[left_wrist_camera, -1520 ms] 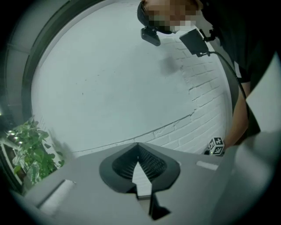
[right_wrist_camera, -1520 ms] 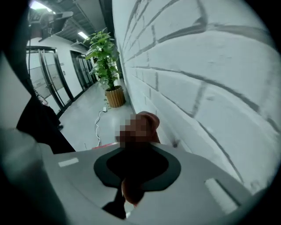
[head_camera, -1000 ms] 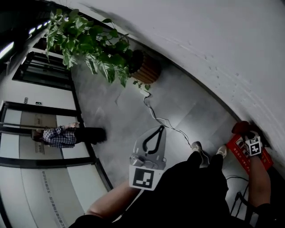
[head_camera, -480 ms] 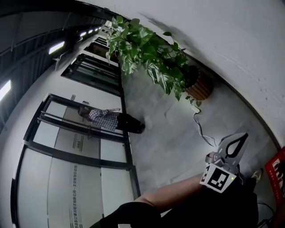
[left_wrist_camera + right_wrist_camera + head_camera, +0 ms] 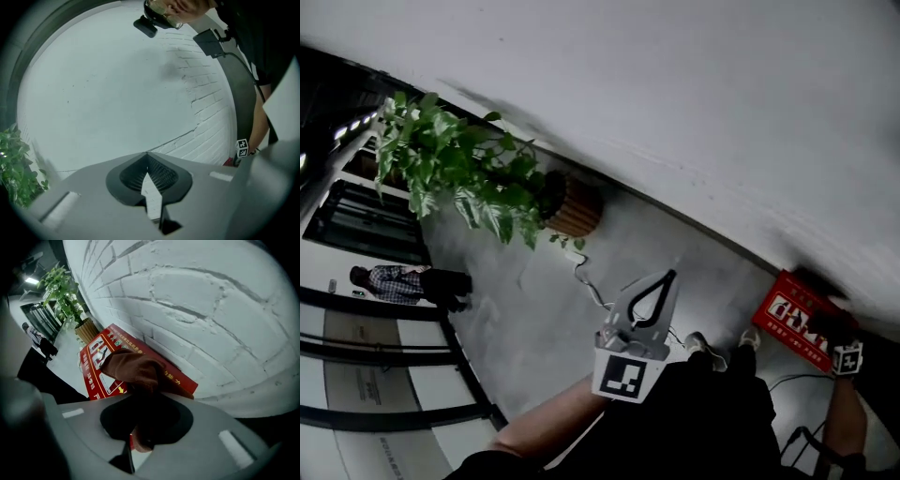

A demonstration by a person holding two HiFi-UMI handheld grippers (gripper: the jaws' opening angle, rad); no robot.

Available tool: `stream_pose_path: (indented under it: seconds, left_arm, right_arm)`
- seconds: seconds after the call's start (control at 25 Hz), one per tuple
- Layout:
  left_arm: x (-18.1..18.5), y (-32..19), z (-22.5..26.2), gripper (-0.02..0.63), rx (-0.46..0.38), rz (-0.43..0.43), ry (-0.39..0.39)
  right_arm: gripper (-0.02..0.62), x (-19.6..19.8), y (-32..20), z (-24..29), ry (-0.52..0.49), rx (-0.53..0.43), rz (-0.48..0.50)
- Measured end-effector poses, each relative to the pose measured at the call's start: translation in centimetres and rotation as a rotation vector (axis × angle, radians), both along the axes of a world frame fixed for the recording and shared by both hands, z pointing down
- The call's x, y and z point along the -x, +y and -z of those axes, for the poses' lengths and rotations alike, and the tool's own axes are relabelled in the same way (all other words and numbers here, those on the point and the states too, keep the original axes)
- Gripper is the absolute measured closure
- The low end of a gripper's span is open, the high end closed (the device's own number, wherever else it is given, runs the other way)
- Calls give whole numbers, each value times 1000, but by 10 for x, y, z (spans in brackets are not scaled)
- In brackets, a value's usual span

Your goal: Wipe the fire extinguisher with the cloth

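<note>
Cloth on the red box, wiping barely under way.
We are pinching the brown fabric cloth [image 5: 133, 369] in the right gripper [image 5: 145, 399], its jaws nearly together on a fold. We are bringing it down over the top of the red printed fire extinguisher box [image 5: 91, 376], which is standing on the floor against the white brick wall [image 5: 197, 301]. The cloth is bunching just ahead of the jaws and seems to be touching the box's upper edge. The extinguisher itself is not showing. We are judging most of the wiping as left, since the printed front panel is lying uncovered. The left gripper [image 5: 147, 153] is hanging closed and empty, well apart from the box.
</note>
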State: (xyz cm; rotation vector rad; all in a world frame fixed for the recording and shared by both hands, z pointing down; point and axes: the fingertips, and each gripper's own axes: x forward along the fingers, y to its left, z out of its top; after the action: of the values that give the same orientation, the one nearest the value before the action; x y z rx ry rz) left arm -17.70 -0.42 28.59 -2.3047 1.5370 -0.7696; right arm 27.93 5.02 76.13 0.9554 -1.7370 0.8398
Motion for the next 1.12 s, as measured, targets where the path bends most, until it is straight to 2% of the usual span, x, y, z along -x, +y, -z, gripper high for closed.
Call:
stream_pose_path:
  seconds: [0.12,0.24,0.28,0.52,0.68,0.84,0.96,1.12]
  left_arm:
    - [5,3,-15,606,46,12,23]
    - [20,9,-24,606,86,173,251]
    - [22,11,-25,606,91,190,272]
    - [38,22,-21,606,73,182,183]
    - [30,16,-26,606,63,144,166]
    - [-7,-6,-41,606,68,29,126]
    - [-37,-21,-49,606,86,-51,69]
    - [-71,-30,-41,606,80,-120,71]
  right_arm:
    - [543,17,-13,15,-20,-87,24]
    - [543,54,-29,20,-32,-144,83]
    - [543,70,-32,21,-43,-153,102]
    - [543,198,-46,14,-148,-155,285]
    - [543,254,-44,3,-171,-118,368]
    - [543,271,-30,-16,-138,-36,416]
    - [542,263,-20,-30,-116,26,397]
    - [543,242,-12,-31,-119,9,388]
